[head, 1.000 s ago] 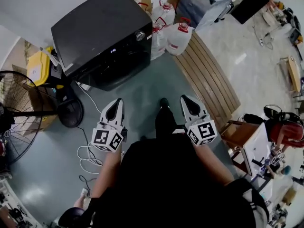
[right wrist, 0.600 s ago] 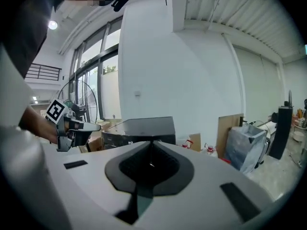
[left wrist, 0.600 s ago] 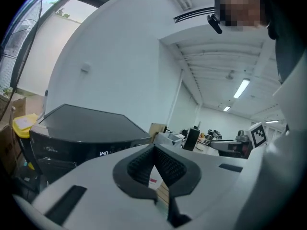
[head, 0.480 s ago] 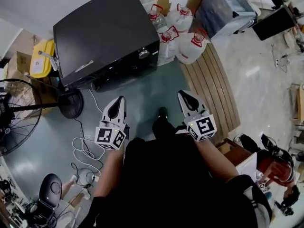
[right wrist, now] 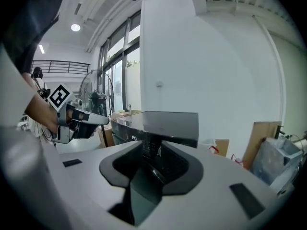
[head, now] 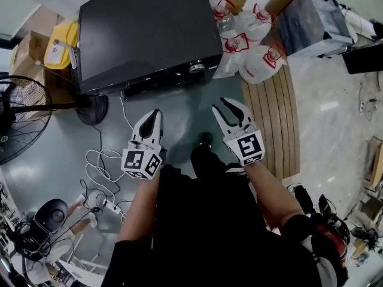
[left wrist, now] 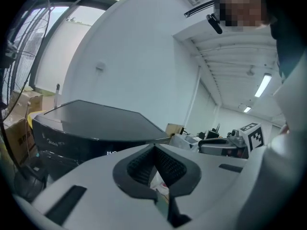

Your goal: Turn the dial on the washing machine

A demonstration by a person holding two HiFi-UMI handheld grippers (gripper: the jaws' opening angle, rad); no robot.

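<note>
The black washing machine (head: 143,28) stands on the floor ahead, its silver dial (head: 196,68) on the front panel near the right corner. My left gripper (head: 155,113) is shut and empty, short of the machine's front and left of the dial. My right gripper (head: 230,107) hovers just below and right of the dial, apart from it. Its jaws have just been opening and nothing is between them. In the right gripper view the machine (right wrist: 163,123) sits straight ahead beyond the spread jaws. In the left gripper view the machine (left wrist: 91,123) lies ahead to the left.
White jugs (head: 251,40) crowd the machine's right side, with a slatted wooden bench (head: 269,118) beside them. A standing fan (head: 24,118), a yellow container (head: 57,46) and cardboard boxes (head: 27,46) stand at the left. Cables (head: 102,166) trail over the floor by my left arm.
Both grippers have come closer to the washing machine's front. The right gripper's jaws, shut in the earlier frames, now stand apart. The left stays shut.
</note>
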